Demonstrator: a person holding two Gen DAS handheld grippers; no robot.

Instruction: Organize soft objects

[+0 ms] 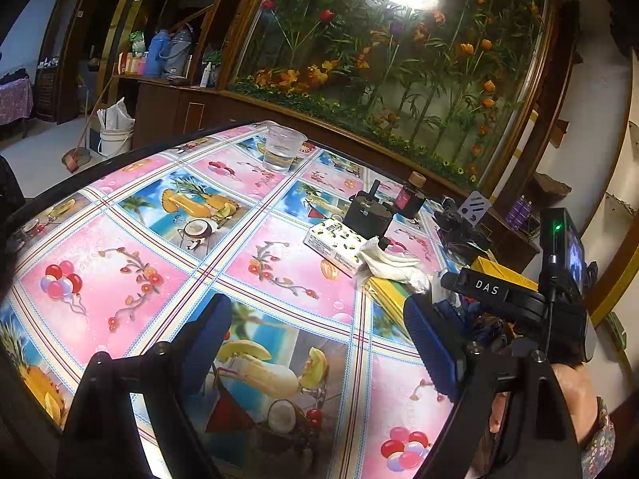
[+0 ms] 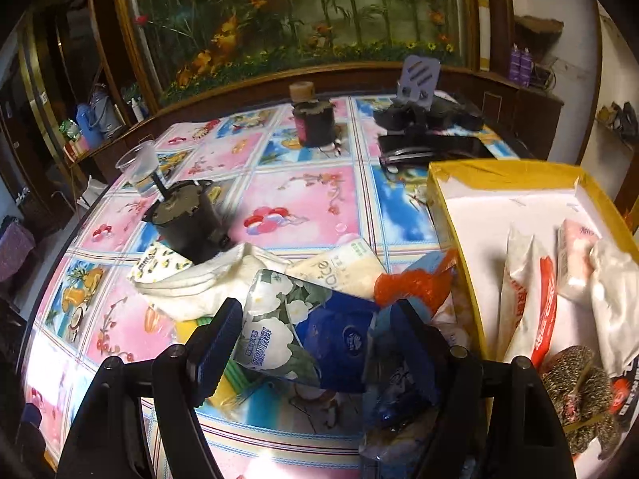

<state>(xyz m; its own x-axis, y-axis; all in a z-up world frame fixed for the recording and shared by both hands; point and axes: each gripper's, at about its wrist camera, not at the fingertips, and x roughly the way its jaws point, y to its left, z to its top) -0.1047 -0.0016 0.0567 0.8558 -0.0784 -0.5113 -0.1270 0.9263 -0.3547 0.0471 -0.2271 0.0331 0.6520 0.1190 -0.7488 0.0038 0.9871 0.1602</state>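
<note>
- A soft tissue pack in blue and white floral plastic wrap [image 2: 303, 331] lies on the table between the spread blue pads of the right gripper [image 2: 315, 339]; whether the pads press on it cannot be told.
- Just right of it stands a yellow cardboard box with a white inside [image 2: 451, 199], holding white and pink soft packets [image 2: 531, 299].
- A crumpled white cloth [image 2: 199, 283] lies left of the pack, touching a lemon-print tissue pack [image 1: 335, 245].
- The left gripper [image 1: 319, 343] hangs open over the bare pink-and-blue fruit-print tablecloth [image 1: 131, 247], nothing between its jaws.
- A clear plastic cup [image 1: 281, 147] stands far back.
</note>
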